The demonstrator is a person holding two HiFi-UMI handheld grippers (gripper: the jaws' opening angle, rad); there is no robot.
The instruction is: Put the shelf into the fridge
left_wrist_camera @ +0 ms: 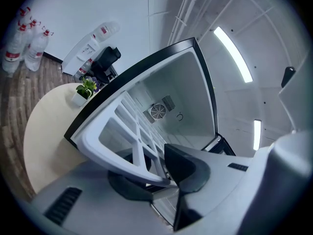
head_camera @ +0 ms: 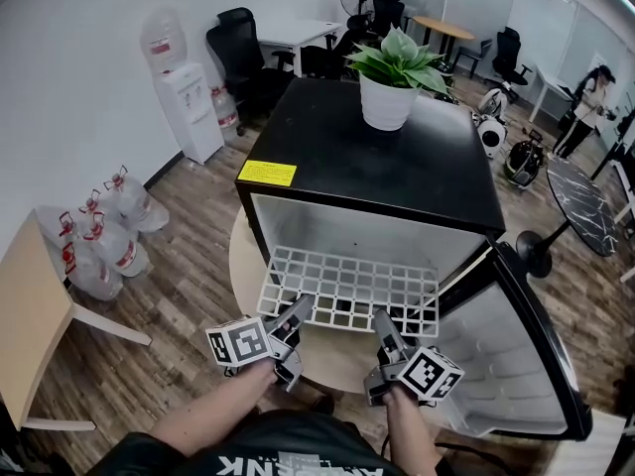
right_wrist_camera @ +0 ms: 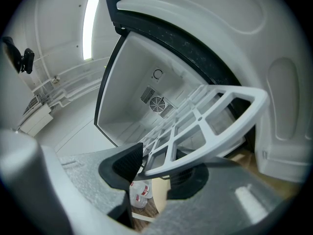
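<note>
Head view
- Left gripper (head_camera: 295, 317): closed on the near left edge of the shelf (head_camera: 347, 286); its marker cube sits behind the jaws, towards the person.
- Right gripper (head_camera: 382, 325): closed on the near right edge of the same shelf, beside the left gripper.
- Shelf: white grid, held roughly level; it extends ahead of both sets of fingertips, its far edge inside the open fridge (head_camera: 367, 157) and its near part outside the opening.
- Door (head_camera: 516, 365): swung open, on the outer side of the right gripper.
- Potted plant (head_camera: 392, 77): on the black fridge top, above and beyond both grippers.
- Round table (head_camera: 248, 266): under the fridge, below the shelf.

Left gripper view
- Left gripper (left_wrist_camera: 159, 173): dark pads press on the shelf (left_wrist_camera: 120, 146) rim from both sides; the frame bar lies across the jaw gap.
- Shelf: runs from the jaws straight ahead into the white cavity.
- Fan grille (left_wrist_camera: 157, 112): on the back wall, directly ahead of the fingertips.

Right gripper view
- Right gripper (right_wrist_camera: 156, 170): pads clamp the shelf (right_wrist_camera: 220, 121) at its front rim.
- Shelf: slopes away from the jaws towards the fan grille (right_wrist_camera: 157, 104) at the back of the cavity.
- Door (right_wrist_camera: 220, 13): white inner liner with dark gasket, close alongside the gripper.
- Water bottles (right_wrist_camera: 139, 190): visible through the jaw gap, far below.
</note>
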